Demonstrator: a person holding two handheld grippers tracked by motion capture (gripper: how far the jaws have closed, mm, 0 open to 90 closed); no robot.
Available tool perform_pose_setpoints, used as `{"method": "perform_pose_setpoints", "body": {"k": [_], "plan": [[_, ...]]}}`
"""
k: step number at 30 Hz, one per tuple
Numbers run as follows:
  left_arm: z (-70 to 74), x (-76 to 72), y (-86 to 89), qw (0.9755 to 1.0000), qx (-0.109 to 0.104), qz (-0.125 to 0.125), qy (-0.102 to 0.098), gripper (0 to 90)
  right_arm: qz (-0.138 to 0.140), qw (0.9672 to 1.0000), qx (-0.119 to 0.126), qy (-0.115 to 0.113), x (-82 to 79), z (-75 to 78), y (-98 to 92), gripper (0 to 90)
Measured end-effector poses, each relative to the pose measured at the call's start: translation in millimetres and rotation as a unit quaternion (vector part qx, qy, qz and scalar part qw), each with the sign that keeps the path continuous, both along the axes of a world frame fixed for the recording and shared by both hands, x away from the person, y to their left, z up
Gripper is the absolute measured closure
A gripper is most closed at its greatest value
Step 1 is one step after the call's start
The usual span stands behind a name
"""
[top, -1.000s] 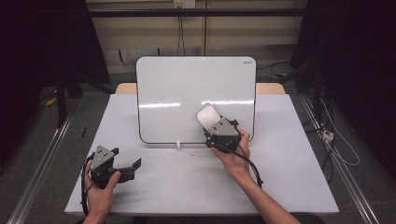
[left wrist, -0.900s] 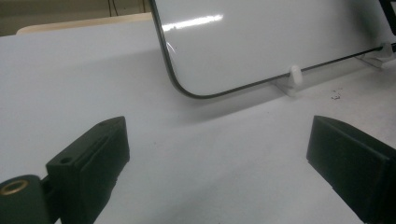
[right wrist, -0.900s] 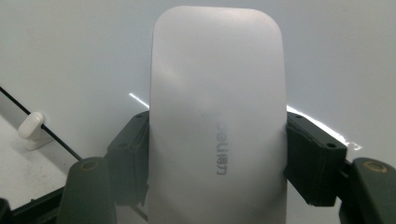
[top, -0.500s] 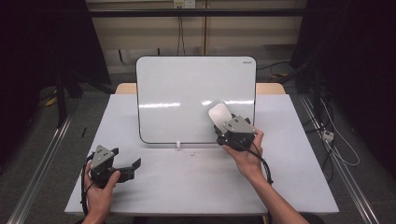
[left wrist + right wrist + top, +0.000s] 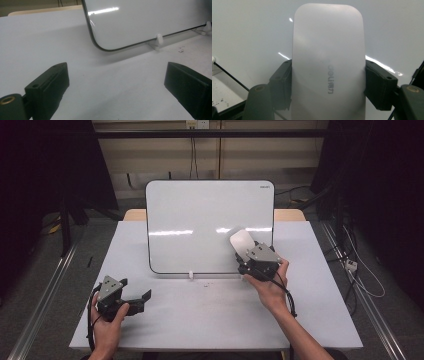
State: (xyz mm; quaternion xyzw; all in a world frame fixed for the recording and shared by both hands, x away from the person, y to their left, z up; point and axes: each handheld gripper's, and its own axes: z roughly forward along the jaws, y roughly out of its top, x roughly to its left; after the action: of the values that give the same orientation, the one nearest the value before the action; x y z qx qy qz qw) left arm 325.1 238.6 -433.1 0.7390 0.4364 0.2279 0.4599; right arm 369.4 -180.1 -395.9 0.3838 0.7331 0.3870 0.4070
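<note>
Gripping a white, rounded-rectangle plastic whiteboard eraser by its two long sides, the right gripper has its black jaws clamped on it. In the high view, the eraser is held up against the lower right part of a large white whiteboard with a thin dark frame and rounded corners. The board stands propped, leaning back, on small white plastic feet at the far middle of a pale grey table. The right hand holds the gripper from below, just in front of the board's lower right corner. The left gripper rests low near the table's front left corner, well apart from the board, held in the left hand. Its black jaws stand wide apart with nothing between them, pointing toward the board's lower left corner.
</note>
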Motion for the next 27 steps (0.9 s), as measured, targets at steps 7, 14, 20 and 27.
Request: {"method": "perform_pose_setpoints", "body": {"k": [7, 14, 20, 27], "plan": [[1.0, -0.3, -1.3, 1.0000, 0.004, -0.001, -0.003, 5.9, -0.005, 0.9999, -0.010, -0.005, 0.2, 1.0, -4.5, 31.8], [0.6, -0.3, -2.2, 1.0000, 0.004, -0.003, -0.001, 5.9, -0.014, 0.9997, -0.016, -0.011, -1.9, 3.6, -15.4, 31.8], [0.0, -0.4, -0.3, 1.0000, 0.000, -0.002, 0.000, 5.9, -0.021, 0.9996, -0.021, -0.005, -3.4, 1.7, -23.0, 31.8], [0.8, -0.4, 0.0, 1.0000, 0.003, -0.002, -0.002, 5.9, -0.028, 0.9993, -0.023, 0.001, -6.5, -4.0, -30.4, 31.8]]}}
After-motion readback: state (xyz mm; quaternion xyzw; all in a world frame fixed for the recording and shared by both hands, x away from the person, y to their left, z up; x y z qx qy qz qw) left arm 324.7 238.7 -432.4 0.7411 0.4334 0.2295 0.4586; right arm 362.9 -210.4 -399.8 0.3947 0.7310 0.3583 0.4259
